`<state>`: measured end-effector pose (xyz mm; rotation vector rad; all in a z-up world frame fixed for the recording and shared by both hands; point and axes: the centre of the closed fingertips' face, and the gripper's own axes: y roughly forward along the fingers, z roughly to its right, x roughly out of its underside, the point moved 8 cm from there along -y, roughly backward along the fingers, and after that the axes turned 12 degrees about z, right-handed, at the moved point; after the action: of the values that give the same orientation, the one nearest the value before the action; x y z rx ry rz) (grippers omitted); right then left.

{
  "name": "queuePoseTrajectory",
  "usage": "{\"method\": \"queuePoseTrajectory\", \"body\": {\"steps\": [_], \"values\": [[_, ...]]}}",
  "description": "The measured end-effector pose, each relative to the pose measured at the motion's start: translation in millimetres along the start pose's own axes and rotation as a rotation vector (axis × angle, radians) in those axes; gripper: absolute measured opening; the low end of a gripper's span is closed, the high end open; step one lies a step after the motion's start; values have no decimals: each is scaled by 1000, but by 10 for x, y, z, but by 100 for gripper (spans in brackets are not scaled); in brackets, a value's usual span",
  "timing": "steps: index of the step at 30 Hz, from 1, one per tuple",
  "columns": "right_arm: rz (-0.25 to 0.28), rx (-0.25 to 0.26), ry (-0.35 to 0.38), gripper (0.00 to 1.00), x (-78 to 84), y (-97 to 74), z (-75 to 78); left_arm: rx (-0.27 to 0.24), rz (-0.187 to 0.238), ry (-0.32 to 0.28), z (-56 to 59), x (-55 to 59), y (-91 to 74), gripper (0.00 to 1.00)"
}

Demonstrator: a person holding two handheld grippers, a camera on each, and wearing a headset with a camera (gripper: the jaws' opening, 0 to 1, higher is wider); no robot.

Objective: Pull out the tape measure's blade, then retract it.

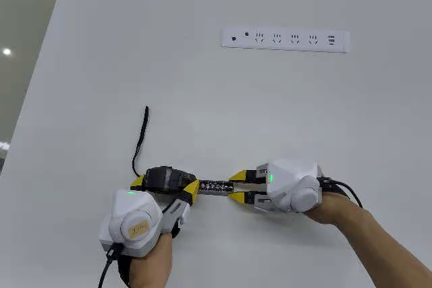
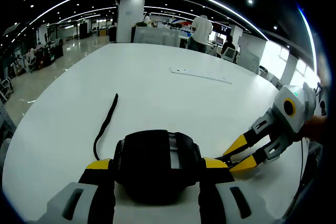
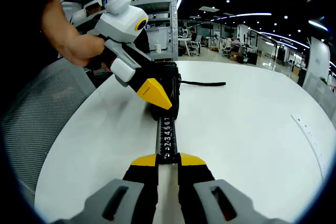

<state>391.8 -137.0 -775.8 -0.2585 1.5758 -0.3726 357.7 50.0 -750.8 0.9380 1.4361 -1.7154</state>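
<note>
Subject item: a black, rounded tape measure case (image 1: pixel 167 179) resting on the white tabletop (image 1: pixel 202 85). It sits well to the person's side of the white multi-socket power strip (image 1: pixel 285 38) and beyond that strip's left end. A short run of dark, numbered blade (image 3: pixel 167 137) is drawn out of the case, lying flat and pointing back under the strip. The left gripper (image 1: pixel 165 185) has its yellow-tipped jaws shut against opposite sides of the case. The right gripper (image 1: pixel 236 187), roughly below the strip's left end, has its jaws closed almost together, pinching the blade's free end. A black wrist strap (image 1: pixel 140 139) trails from the case on the strip's side, lying slack. Extension appears barely begun. Risks noted: the thin blade could slip from the narrow pinch and snap back. The smooth, curved case could rotate or slide in the left jaws under tension. An off-line pull could buckle the blade.
</note>
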Motion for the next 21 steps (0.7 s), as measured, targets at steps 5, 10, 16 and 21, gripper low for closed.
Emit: {"method": "queuePoseTrajectory", "body": {"steps": [5, 10, 16, 21], "values": [[1, -5, 0, 12, -21, 71, 5, 0, 0, 0, 2, -3, -1, 61], [3, -9, 6, 12, -35, 139, -5, 2, -1, 7, 4, 3, -2, 61], [13, -11, 12, 12, -65, 244, -8, 3, -1, 4, 4, 0, -6, 61], [19, -15, 13, 12, -89, 331, -6, 4, -1, 1, 4, -3, -6, 61]]}}
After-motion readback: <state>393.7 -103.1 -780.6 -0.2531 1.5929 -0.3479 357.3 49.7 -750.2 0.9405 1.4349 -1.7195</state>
